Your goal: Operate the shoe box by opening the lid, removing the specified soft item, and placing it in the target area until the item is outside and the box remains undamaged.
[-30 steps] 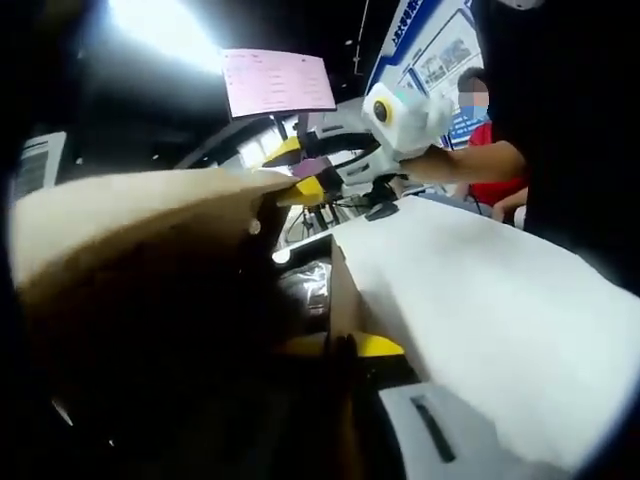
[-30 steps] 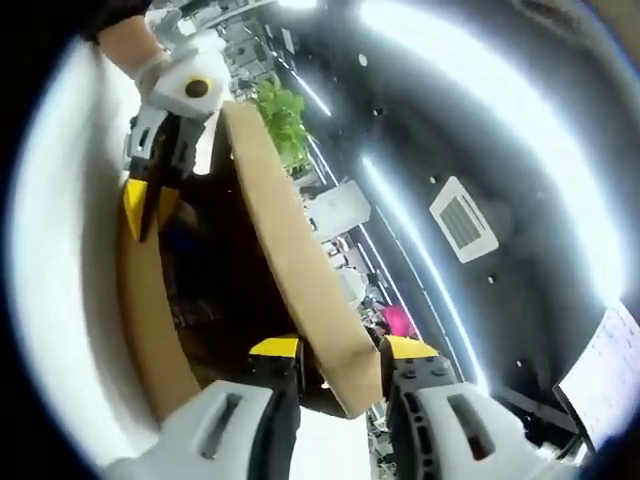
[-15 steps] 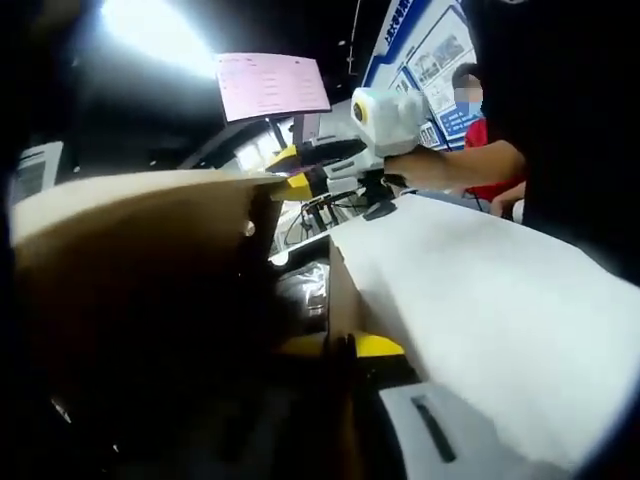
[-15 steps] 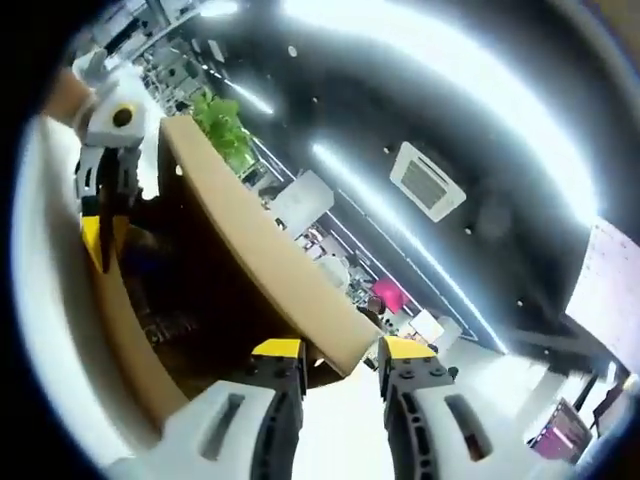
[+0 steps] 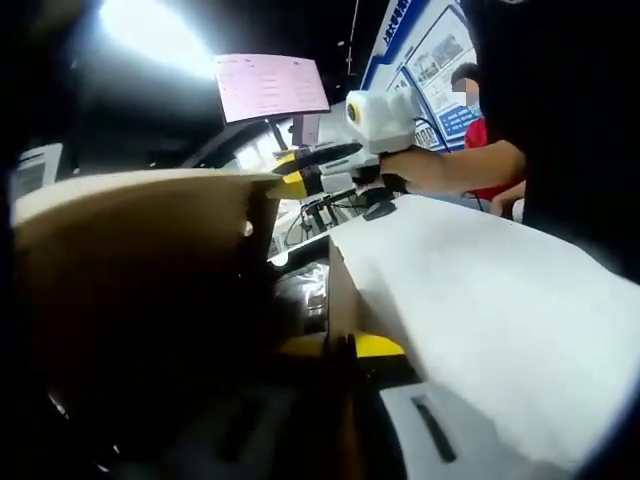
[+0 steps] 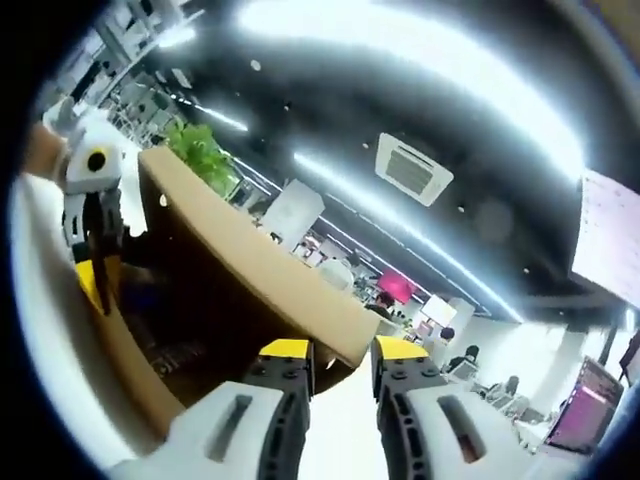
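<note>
Right gripper (image 6: 335, 352), yellow-tipped jaws closed on the raised brown cardboard lid (image 6: 260, 275), holds the shoe box (image 5: 335, 300) open on the white surface (image 5: 480, 300), left gripper (image 6: 95, 285) at the far wall, grip undeterminable.

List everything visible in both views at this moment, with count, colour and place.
shoe box: one, brown cardboard, on the white surface, open.
lid: one, brown, raised, its free corner between the right hand-held gripper's jaws.
wrapped item: one, dark and glossy, inside the box; hard to identify.
white surface: one, under and beside the box.
pink sheet: one, overhead in the left gripper view.
green plant: one, behind the lid.
ceiling vent: one, white, overhead.
left hand-held gripper: one, white with yellow tips, at the box's far wall.
right hand-held gripper: one, same colours, on the lid corner.
</note>
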